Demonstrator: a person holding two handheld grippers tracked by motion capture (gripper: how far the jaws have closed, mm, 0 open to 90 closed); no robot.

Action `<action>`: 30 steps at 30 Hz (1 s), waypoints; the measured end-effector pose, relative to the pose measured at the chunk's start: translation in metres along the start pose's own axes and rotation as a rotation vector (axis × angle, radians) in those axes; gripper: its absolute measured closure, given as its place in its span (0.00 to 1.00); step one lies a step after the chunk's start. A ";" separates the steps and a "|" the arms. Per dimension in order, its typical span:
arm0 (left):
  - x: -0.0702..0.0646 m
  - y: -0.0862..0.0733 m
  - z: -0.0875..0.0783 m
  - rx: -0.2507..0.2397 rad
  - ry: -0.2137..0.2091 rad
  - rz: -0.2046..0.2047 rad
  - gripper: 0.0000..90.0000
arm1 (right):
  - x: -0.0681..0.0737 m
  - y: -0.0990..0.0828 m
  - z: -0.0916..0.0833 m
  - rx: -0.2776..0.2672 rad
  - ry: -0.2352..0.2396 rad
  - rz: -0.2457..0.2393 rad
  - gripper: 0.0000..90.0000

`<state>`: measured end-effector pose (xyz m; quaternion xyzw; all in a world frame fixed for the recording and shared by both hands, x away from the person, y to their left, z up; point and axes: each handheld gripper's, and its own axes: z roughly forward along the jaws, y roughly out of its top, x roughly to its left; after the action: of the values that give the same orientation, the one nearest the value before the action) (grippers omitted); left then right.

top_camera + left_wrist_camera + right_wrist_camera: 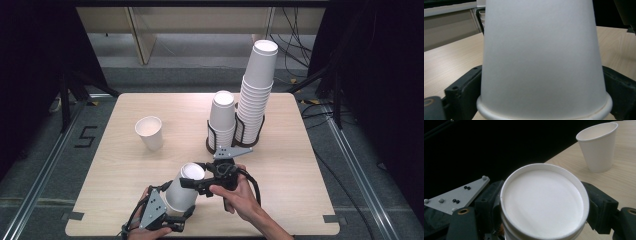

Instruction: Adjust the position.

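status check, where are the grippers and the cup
Left gripper clamps the inverted cup near its rim; right gripper grips its base end. Upright cup and two racked stacks stand clear. Nothing in the way.

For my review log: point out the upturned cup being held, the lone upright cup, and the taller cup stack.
upturned cup (181, 194), high view, side wall
upright cup (149, 133), high view, outer wall
taller cup stack (256, 95), high view, middle of stack

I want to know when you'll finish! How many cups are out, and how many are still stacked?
One cup already stands upright alone on the table. An upside-down cup is in hand: the left claw grips its rim end, the right claw its base end, perhaps pulling cups apart. The short stack and tall stack wait in their holders.
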<state>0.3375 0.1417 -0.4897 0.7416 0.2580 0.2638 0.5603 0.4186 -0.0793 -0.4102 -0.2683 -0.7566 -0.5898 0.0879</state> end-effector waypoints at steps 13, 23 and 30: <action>0.001 0.001 -0.001 0.031 -0.032 0.016 0.13 | -0.004 0.003 -0.003 0.071 -0.047 -0.029 0.18; 0.002 0.002 -0.001 0.049 -0.045 0.011 0.14 | -0.007 0.008 -0.008 0.081 -0.026 -0.043 0.17; 0.002 0.000 0.001 0.144 -0.088 0.047 0.14 | 0.000 0.017 -0.019 0.169 -0.039 -0.178 0.18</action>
<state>0.3395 0.1423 -0.4892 0.7967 0.2340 0.2248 0.5098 0.4242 -0.0940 -0.3903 -0.2032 -0.8261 -0.5239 0.0427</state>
